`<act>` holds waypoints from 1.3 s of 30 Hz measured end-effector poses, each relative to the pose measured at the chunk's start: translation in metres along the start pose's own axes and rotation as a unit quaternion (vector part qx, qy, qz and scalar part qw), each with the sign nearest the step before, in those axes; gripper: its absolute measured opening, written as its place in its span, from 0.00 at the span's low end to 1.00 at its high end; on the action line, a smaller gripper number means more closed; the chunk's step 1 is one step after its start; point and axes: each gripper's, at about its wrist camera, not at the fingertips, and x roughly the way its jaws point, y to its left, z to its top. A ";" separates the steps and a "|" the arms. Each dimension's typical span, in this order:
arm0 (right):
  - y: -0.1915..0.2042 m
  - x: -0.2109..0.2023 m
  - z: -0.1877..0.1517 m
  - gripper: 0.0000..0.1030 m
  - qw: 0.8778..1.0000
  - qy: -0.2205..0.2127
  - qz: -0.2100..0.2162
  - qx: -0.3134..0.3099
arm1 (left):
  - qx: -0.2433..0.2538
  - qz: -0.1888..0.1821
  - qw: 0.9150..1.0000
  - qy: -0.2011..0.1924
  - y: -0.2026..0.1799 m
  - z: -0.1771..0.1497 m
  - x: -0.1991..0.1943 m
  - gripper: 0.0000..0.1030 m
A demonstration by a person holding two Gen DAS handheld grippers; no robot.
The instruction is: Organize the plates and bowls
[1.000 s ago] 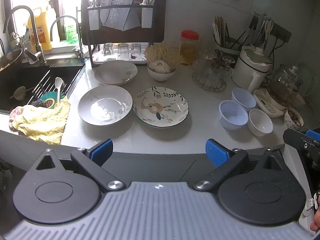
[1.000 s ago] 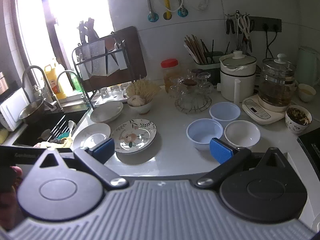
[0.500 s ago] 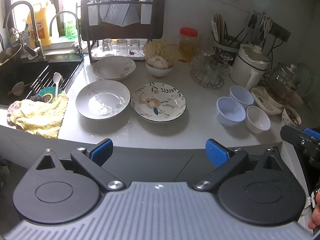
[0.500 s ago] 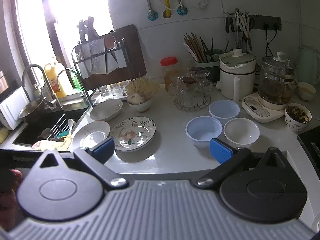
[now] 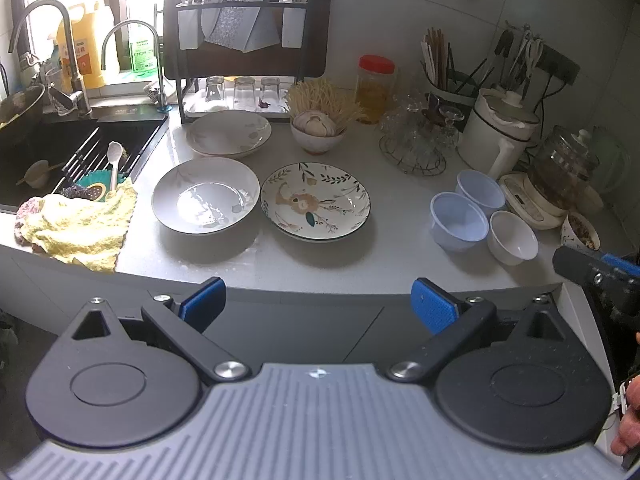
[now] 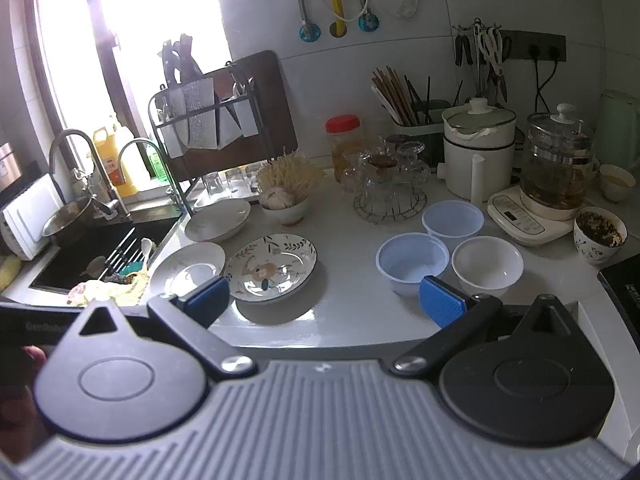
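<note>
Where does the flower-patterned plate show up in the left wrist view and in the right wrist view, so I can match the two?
Left wrist view: the patterned plate lies centre frame on the counter, just right of the plain white plate.
Right wrist view: the patterned plate sits left of centre, above the right gripper's left fingertip.
Shared landmark: the red-lidded jar by the back wall.

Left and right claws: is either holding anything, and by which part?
Nothing is held. The left claw and right claw are both open and empty, short of the counter.
</note>
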 end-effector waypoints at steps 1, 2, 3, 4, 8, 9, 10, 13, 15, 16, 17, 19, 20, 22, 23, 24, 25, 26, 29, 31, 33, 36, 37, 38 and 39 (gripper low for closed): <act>0.000 0.001 0.000 1.00 1.000 0.002 0.000 0.000 | 0.001 0.001 1.000 0.000 0.000 0.000 0.000 0.98; 0.000 0.002 0.000 1.00 1.000 0.003 0.000 0.000 | 0.001 0.002 1.000 -0.001 0.000 0.000 0.000 0.98; 0.001 0.002 0.000 1.00 1.000 0.004 0.000 0.000 | 0.001 0.002 1.000 -0.001 0.000 0.000 0.000 0.98; 0.001 0.003 0.000 1.00 1.000 0.004 -0.001 0.000 | 0.000 0.002 1.000 -0.001 0.001 0.000 0.000 0.98; 0.002 0.005 0.000 1.00 1.000 0.000 -0.003 -0.002 | 0.000 0.004 1.000 0.002 0.003 0.003 0.002 0.98; 0.003 0.006 0.000 1.00 1.000 -0.002 -0.003 -0.003 | 0.002 0.004 1.000 0.003 0.003 0.004 0.002 0.98; 0.004 0.006 0.001 1.00 1.000 -0.004 -0.002 -0.003 | 0.002 0.004 1.000 0.003 0.003 0.005 0.003 0.98; 0.004 0.009 0.003 1.00 1.000 -0.004 0.001 0.004 | 0.001 0.001 1.000 -0.002 0.004 0.009 0.001 0.98; 0.004 0.010 0.005 1.00 1.000 -0.004 0.002 0.005 | -0.003 0.001 1.000 -0.001 0.006 0.012 0.002 0.98; 0.004 0.010 0.005 1.00 1.000 -0.004 0.002 0.005 | -0.004 -0.001 1.000 -0.001 0.007 0.013 0.002 0.98; 0.004 0.010 0.005 1.00 1.000 -0.004 0.002 0.004 | -0.003 -0.001 1.000 0.000 0.007 0.014 0.003 0.98; 0.005 0.012 0.005 1.00 1.000 -0.003 0.005 0.004 | -0.003 0.000 1.000 0.002 0.009 0.015 0.005 0.98; 0.006 0.013 0.005 1.00 1.000 -0.004 0.011 0.002 | -0.004 -0.001 1.000 0.003 0.010 0.016 0.005 0.98; 0.008 0.012 0.005 1.00 1.000 -0.009 0.015 -0.006 | -0.009 -0.001 1.000 0.003 0.012 0.017 0.006 0.98; 0.008 0.012 0.006 1.00 1.000 -0.010 0.013 -0.006 | -0.011 -0.001 1.000 0.004 0.013 0.017 0.007 0.98; 0.009 0.013 0.006 1.00 1.000 -0.010 0.013 -0.005 | -0.012 -0.002 1.000 0.004 0.013 0.017 0.007 0.98; 0.008 0.013 0.006 1.00 1.000 -0.009 0.018 -0.001 | -0.013 -0.002 1.000 0.002 0.013 0.018 0.007 0.98; 0.007 0.013 0.006 1.00 1.000 -0.008 0.023 0.002 | -0.014 -0.002 1.000 0.001 0.013 0.018 0.007 0.98; 0.004 0.014 0.007 1.00 1.000 -0.005 0.027 0.009 | -0.026 0.001 1.000 -0.006 0.014 0.019 0.005 0.98; 0.002 0.014 0.005 1.00 0.999 -0.002 0.031 0.013 | -0.030 -0.002 1.000 -0.008 0.013 0.020 0.002 0.98; 0.001 0.015 0.004 1.00 0.999 -0.001 0.034 0.010 | -0.029 0.001 1.000 -0.010 0.012 0.020 0.000 0.98; 0.001 0.015 0.004 1.00 0.999 -0.001 0.037 0.004 | -0.033 0.000 0.999 -0.013 0.011 0.019 -0.003 0.98; 0.001 0.015 0.003 1.00 0.999 -0.002 0.036 0.002 | -0.035 0.000 0.999 -0.012 0.011 0.018 -0.002 0.98; 0.001 0.015 0.004 1.00 0.999 -0.003 0.035 0.002 | -0.036 0.000 0.999 -0.011 0.011 0.018 -0.001 0.98; 0.001 0.016 0.004 1.00 0.999 -0.003 0.036 0.001 | -0.037 -0.001 0.999 -0.011 0.012 0.019 0.000 0.98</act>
